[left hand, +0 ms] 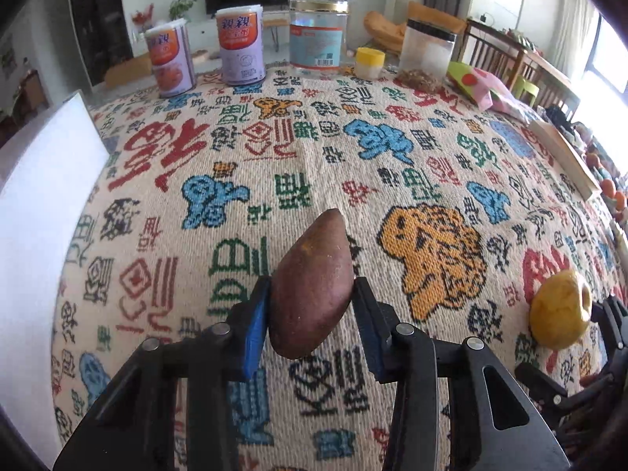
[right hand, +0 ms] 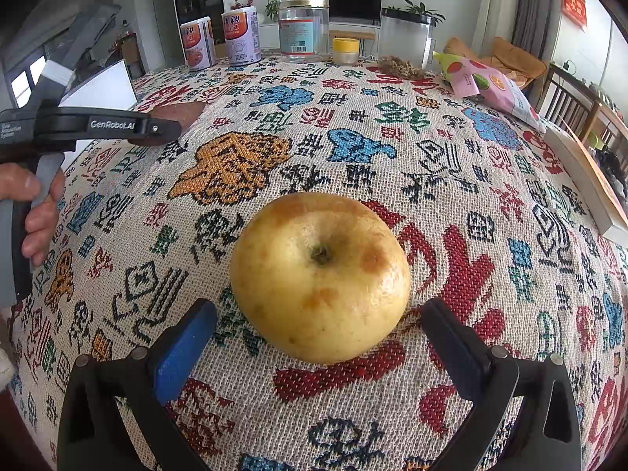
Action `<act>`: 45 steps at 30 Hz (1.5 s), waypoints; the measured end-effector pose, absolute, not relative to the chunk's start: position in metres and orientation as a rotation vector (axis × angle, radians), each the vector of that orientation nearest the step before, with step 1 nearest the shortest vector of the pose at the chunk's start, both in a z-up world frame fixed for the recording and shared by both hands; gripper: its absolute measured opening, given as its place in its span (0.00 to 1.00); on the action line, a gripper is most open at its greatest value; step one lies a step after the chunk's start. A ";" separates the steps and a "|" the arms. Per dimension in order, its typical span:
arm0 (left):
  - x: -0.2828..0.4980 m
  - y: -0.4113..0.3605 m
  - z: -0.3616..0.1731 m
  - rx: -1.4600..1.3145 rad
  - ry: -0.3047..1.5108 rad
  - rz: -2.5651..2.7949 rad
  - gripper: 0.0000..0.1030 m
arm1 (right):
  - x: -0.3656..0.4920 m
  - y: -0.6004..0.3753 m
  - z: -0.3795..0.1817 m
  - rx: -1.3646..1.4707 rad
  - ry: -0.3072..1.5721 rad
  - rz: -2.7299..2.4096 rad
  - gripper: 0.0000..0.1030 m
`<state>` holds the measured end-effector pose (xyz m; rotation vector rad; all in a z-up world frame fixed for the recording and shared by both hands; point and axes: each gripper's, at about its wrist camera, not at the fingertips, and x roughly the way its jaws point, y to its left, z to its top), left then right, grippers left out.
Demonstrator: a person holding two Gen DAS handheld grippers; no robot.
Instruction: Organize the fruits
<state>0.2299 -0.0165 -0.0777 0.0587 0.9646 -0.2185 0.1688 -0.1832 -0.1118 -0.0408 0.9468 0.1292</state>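
Observation:
My left gripper [left hand: 312,294] is shut on a brown sweet potato [left hand: 312,290] and holds it above the patterned tablecloth [left hand: 274,157]. A yellow apple [right hand: 320,276] lies on the cloth right in front of my right gripper [right hand: 318,325], which is open, its fingers either side of the apple's near part without touching. The apple also shows in the left wrist view [left hand: 559,310] at the right edge, with the right gripper beside it. The left gripper [right hand: 157,127] shows at the left of the right wrist view, with the sweet potato [right hand: 180,112] in it.
At the table's far edge stand two purple cans [left hand: 239,45], a clear jar with a gold lid [left hand: 318,33], a small yellow-lidded jar [left hand: 369,62] and a black-lidded container [left hand: 428,51]. A pink snack bag [right hand: 486,82] lies far right. A white board [left hand: 43,196] stands left.

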 end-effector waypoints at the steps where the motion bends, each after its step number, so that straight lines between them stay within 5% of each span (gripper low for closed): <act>1: 0.210 -0.011 -0.077 0.043 0.968 -0.216 0.41 | 0.169 -0.183 -0.112 -0.041 0.947 0.129 1.00; 6: 0.158 0.003 -0.091 0.012 0.961 -0.191 0.44 | 0.169 -0.183 -0.112 -0.041 0.947 0.129 1.00; 8: 0.156 0.002 -0.097 0.030 0.927 -0.170 0.60 | 0.169 -0.183 -0.112 -0.041 0.947 0.129 1.00; 9: 0.159 0.001 -0.099 0.051 0.913 -0.148 0.79 | 0.169 -0.183 -0.112 -0.041 0.947 0.129 1.00; 10: 0.162 0.000 -0.101 0.069 0.912 -0.118 0.87 | 0.169 -0.183 -0.112 -0.040 0.947 0.129 1.00; 13: 0.169 0.005 -0.104 0.052 0.930 -0.093 0.95 | 0.169 -0.183 -0.112 -0.041 0.947 0.129 1.00; 45: 0.167 0.007 -0.106 0.045 0.934 -0.071 0.99 | 0.169 -0.183 -0.112 -0.040 0.946 0.130 1.00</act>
